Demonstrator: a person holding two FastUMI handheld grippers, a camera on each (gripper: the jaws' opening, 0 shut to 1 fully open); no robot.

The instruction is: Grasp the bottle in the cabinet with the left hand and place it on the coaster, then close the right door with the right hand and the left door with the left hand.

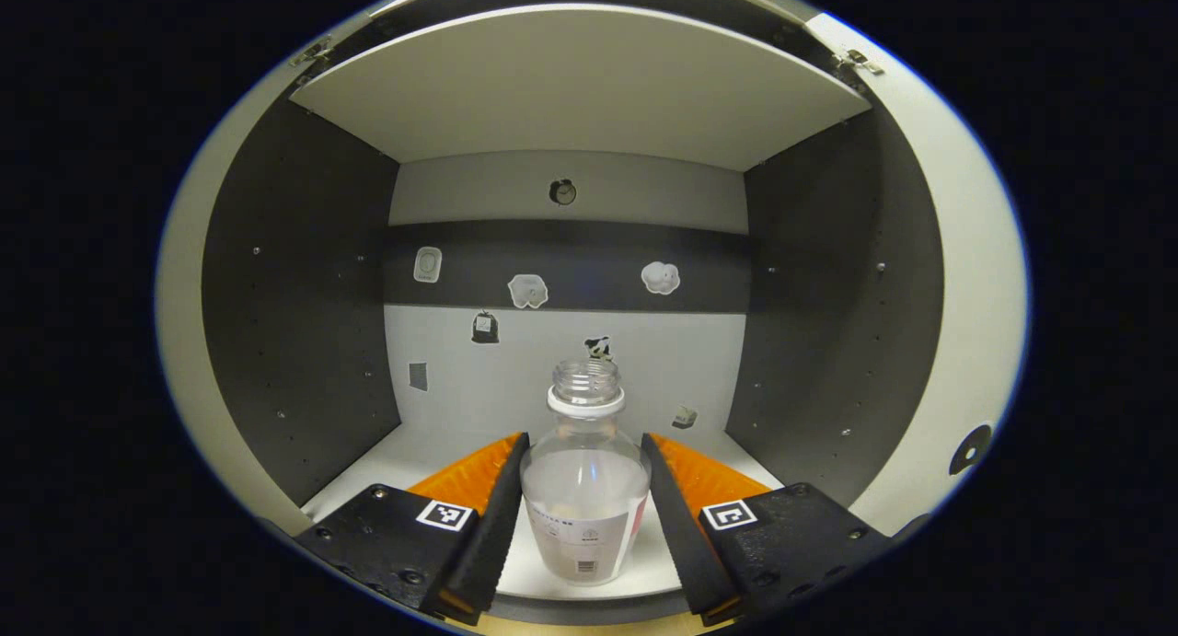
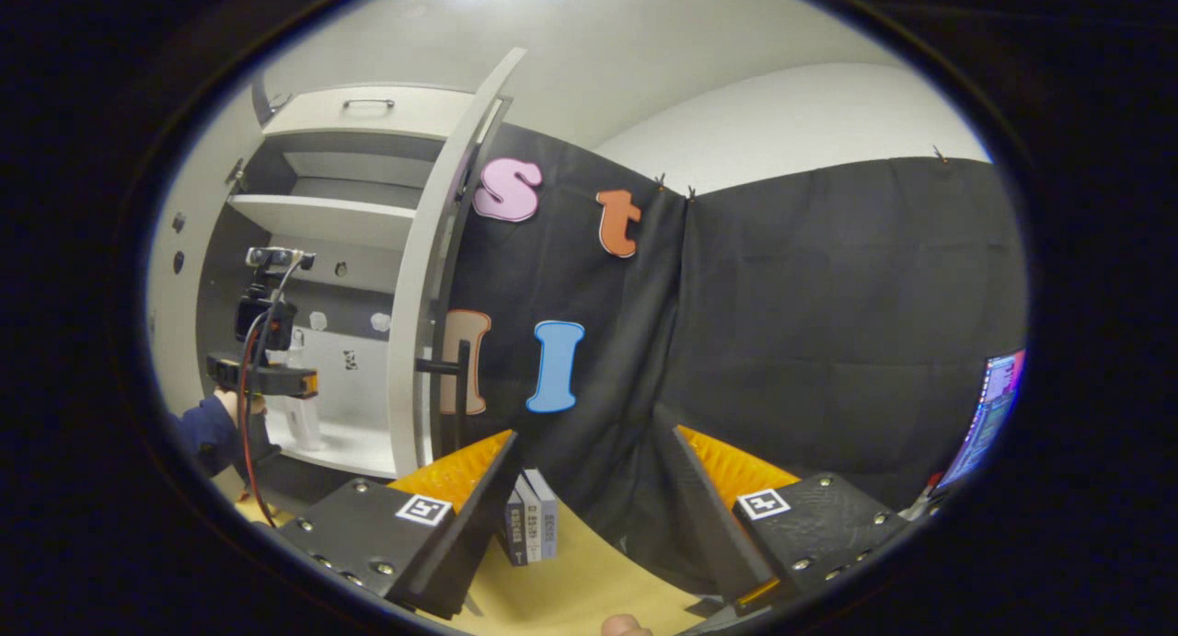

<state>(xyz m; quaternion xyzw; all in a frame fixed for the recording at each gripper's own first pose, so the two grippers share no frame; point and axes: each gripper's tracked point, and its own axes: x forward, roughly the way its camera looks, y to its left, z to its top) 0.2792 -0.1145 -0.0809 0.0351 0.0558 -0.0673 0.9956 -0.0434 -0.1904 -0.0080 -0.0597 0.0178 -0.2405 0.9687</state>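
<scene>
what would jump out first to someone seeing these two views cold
In the left gripper view, a clear, capless bottle stands upright on the cabinet floor, framed between the left gripper's open fingers. In the right gripper view, the right gripper hangs open over a tan table near some small books, with the right cabinet door swung wide.

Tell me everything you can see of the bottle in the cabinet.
The bottle is clear plastic, with a rounded shoulder, a white collar ring under a threaded, uncapped neck, and a pale label around its lower body. It looks empty or nearly so. It stands upright on the cabinet's white bottom shelf, near the front edge. It sits between the left gripper fingers, which flank it closely; whether both press on it cannot be told. In the right gripper view it shows faintly behind that gripper.
</scene>
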